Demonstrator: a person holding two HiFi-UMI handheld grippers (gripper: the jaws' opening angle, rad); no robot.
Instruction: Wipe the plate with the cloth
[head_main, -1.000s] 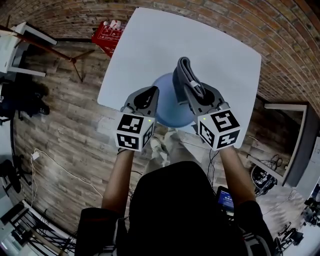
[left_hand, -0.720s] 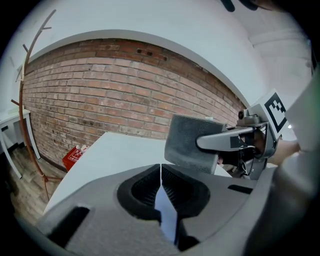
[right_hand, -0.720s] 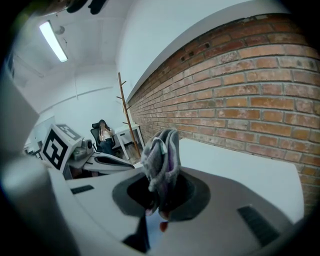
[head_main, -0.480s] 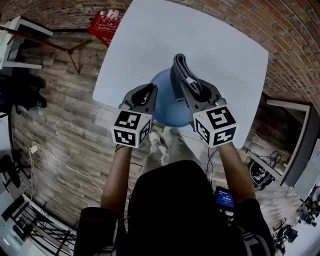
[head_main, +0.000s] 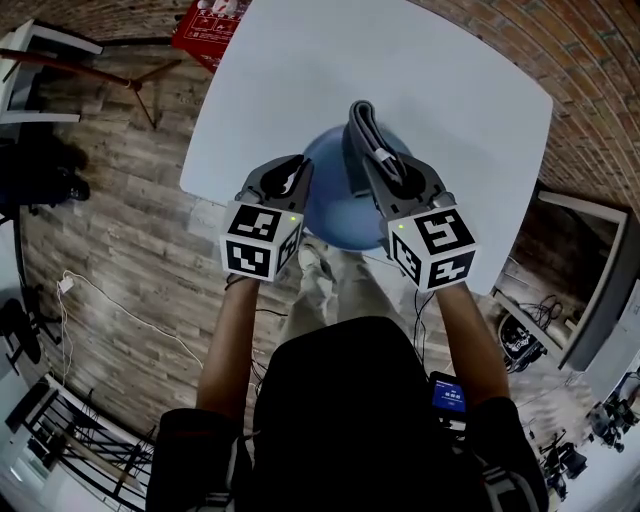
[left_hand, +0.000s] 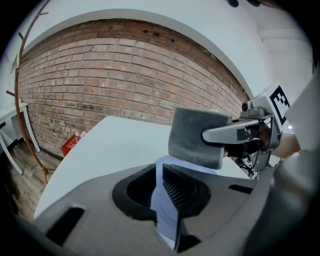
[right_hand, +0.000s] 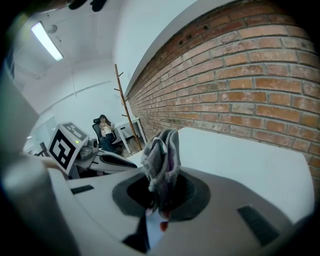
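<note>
your left gripper (head_main: 290, 178) fingers pinch only the plate (head_main: 335, 205) rim, right gripper (head_main: 387, 170) fingers clamp the cloth (head_main: 360, 125) (folded thick); hard wiping could lever the plate loose.

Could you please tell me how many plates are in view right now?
1: the blue plate, gripped at its rim by the left gripper over the table's near edge. None seems hidden.

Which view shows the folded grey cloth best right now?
Left gripper view: the folded grey cloth shows its broad face there, pinched in the right gripper. Head view sees it edge-on, over the round blue plate. Right gripper view shows just a bunched edge, close up.
</note>
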